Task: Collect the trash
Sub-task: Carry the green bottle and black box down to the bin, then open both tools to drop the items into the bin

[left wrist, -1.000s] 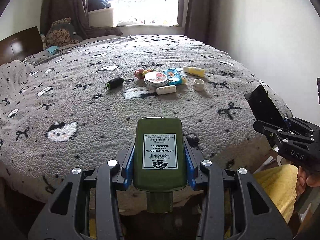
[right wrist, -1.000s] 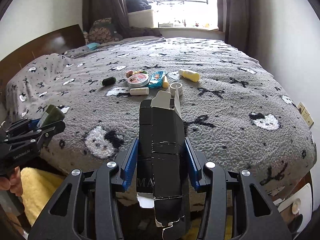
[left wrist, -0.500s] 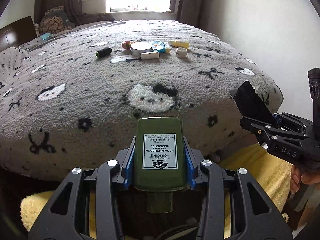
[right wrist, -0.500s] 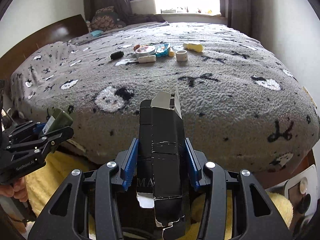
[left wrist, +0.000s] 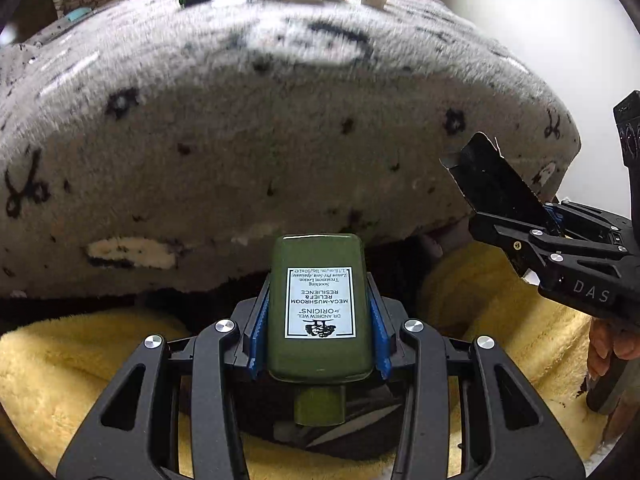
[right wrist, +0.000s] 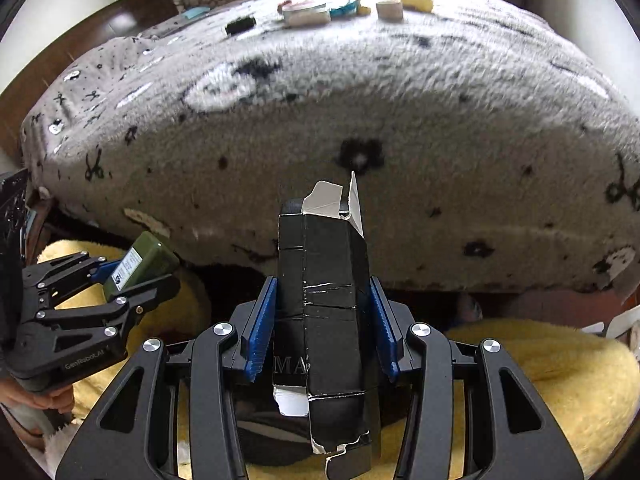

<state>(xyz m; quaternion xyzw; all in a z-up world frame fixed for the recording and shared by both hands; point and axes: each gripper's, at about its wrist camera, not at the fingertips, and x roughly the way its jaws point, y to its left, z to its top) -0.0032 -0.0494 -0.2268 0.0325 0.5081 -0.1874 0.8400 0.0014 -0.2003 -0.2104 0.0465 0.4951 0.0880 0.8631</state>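
My left gripper [left wrist: 319, 276] is shut on a green bottle [left wrist: 320, 304] with a white label, its cap pointing back toward me. My right gripper [right wrist: 322, 292] is shut on a torn black carton [right wrist: 322, 304] whose flaps stand open at the far end. Both grippers point down over the foot of the bed. In the left wrist view the right gripper [left wrist: 516, 204] and its black carton [left wrist: 492, 178] show at the right. In the right wrist view the left gripper [right wrist: 132, 270] with the green bottle [right wrist: 140, 260] shows at the left.
A grey fleece blanket [right wrist: 360, 120] with black bows covers the bed. Several small items lie far back on it, among them a black tube [right wrist: 240, 24], a round tin [right wrist: 304, 10] and a white roll [right wrist: 390, 9]. A yellow fluffy rug [left wrist: 80, 360] lies on the floor below.
Both grippers have dropped and tipped downward past the bed's edge, each still holding its item. The blanket's side and the yellow rug now fill the views.
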